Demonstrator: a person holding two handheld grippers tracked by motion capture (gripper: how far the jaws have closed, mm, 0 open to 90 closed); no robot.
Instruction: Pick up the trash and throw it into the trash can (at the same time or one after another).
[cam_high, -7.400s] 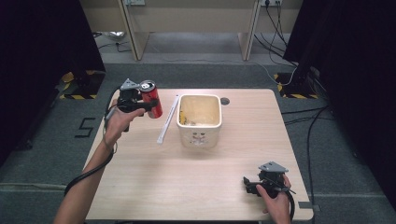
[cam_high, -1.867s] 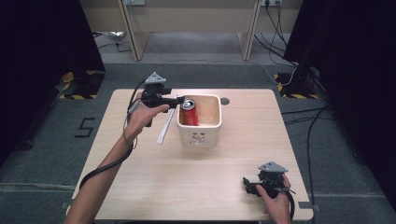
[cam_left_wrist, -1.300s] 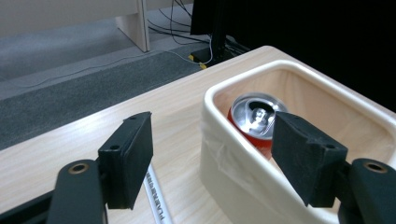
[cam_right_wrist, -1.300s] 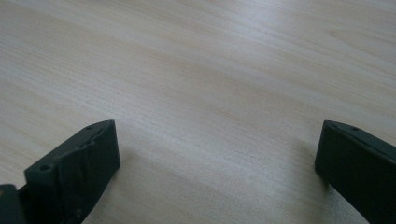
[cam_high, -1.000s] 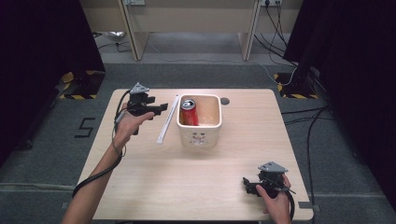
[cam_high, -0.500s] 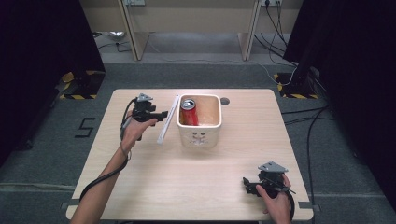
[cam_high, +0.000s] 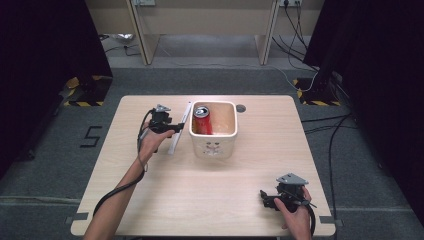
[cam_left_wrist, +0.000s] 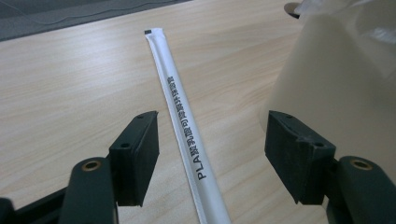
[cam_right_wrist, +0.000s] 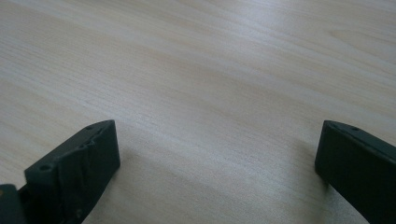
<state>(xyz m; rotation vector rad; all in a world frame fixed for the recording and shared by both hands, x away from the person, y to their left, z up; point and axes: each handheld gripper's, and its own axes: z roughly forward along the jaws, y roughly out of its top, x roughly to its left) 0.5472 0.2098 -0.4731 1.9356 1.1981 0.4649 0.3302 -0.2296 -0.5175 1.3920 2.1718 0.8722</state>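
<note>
The left gripper hovered low over the tabletop, just left of the white bin. Its fingers stood apart and had just been narrowing, with the wrapped straw lying between them but untouched by either pad. The wrapped straw lay flat on the tabletop, running lengthwise away from the gripper, just beside the bin's left wall; black print ran along its white paper sleeve. In the left gripper view, the bin's pale wall rose close behind the right-hand finger. Inside the bin, a red can stood against the left wall, top up. Well apart, at the near right corner of the tabletop, the right gripper rested in the person's hand. Its fingers were spread wide over bare wood, with nothing between them.
</note>
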